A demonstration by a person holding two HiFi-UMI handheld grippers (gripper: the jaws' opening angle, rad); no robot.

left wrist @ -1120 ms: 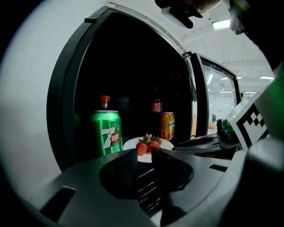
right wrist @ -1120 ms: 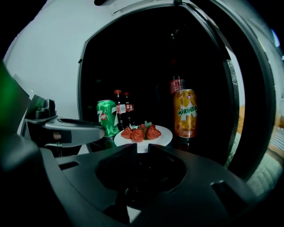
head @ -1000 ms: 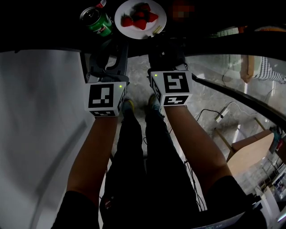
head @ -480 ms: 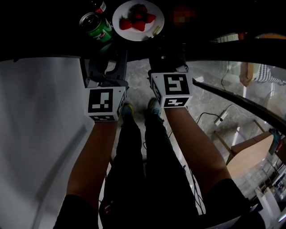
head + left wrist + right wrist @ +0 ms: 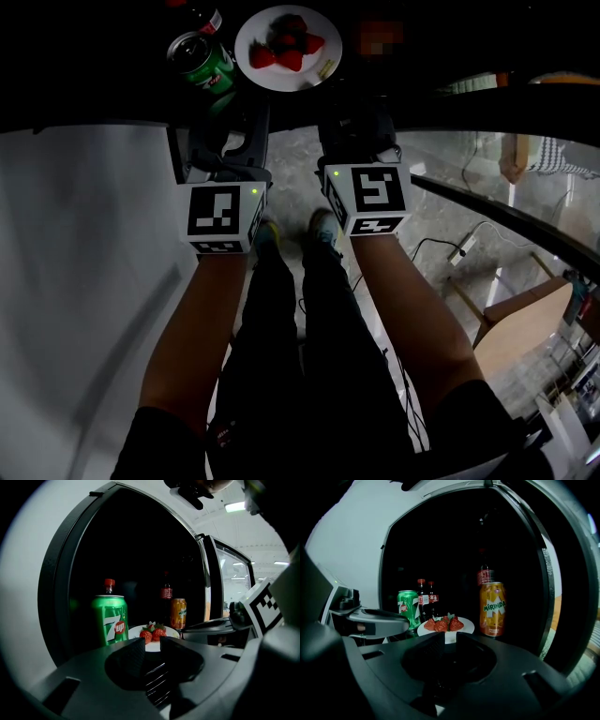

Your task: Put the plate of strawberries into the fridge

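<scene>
In the centre of both gripper views, the fridge stands open and dark inside, its glass door swung out to the right edge of the frame. The task's thing is already in there, on the shelf. Low in each view sit the tongs. The left gripper and the right gripper each show a narrow gap between the jaws. Nothing is pinched in either gap, and both are apart from the shelf's load. The risk from here, as I judge it, is a careless jaw tip or the closing door. Either could nudge the dish, which seems to lie near the shelf's front, and slide it into its neighbours or tip the fruit off. Behind, at centre, stand the cola bottles. The orange can stands to the right and the green can just beside the dish on the left, both shut. The white plate carries a small heap of strawberries.
</scene>
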